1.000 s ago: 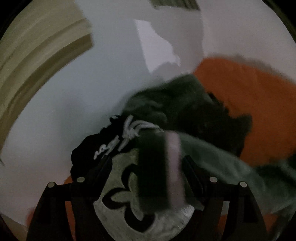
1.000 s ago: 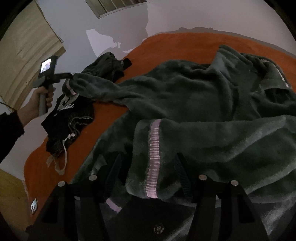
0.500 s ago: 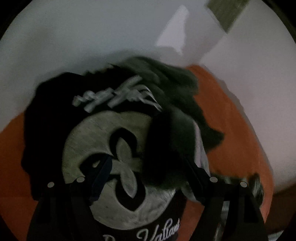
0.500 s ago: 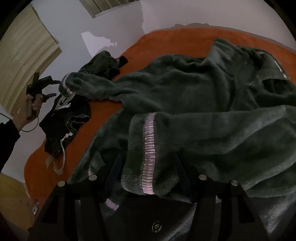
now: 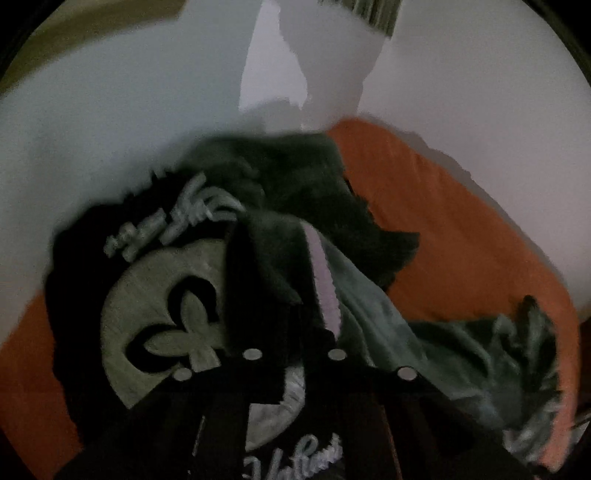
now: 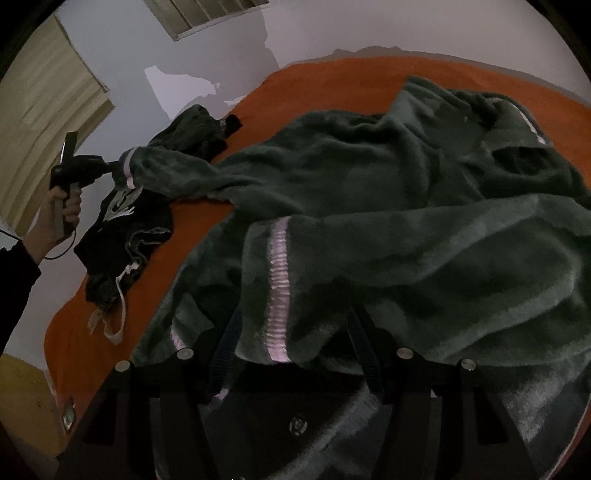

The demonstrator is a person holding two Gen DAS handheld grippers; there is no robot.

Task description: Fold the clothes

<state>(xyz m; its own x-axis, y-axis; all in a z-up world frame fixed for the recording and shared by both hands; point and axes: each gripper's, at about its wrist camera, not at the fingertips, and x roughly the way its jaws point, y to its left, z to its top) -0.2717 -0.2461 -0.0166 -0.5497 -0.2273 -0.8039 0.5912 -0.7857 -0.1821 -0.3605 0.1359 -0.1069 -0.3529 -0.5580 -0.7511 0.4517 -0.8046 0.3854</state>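
Observation:
A dark green fleece garment (image 6: pixel 388 192) with pale pink cuff bands lies spread over the orange bed (image 6: pixel 332 85). My left gripper (image 5: pixel 295 295) is shut on one sleeve cuff (image 5: pixel 321 273); it also shows in the right wrist view (image 6: pixel 118 171), holding the sleeve end out to the left above a black garment. My right gripper (image 6: pixel 291 332) stands open around the other sleeve's cuff (image 6: pixel 279 288), which lies between the fingers.
A black garment (image 5: pixel 155 295) with a pale round emblem lies under the left gripper, near the bed's left edge (image 6: pixel 122 229). Another dark green piece (image 6: pixel 195 129) lies behind it. White walls, a curtain (image 6: pixel 44 122) and a vent (image 6: pixel 207 14) surround the bed.
My left gripper closed on the sleeve cuff and now holds it out over the black garment. My right gripper has stayed around the other cuff.

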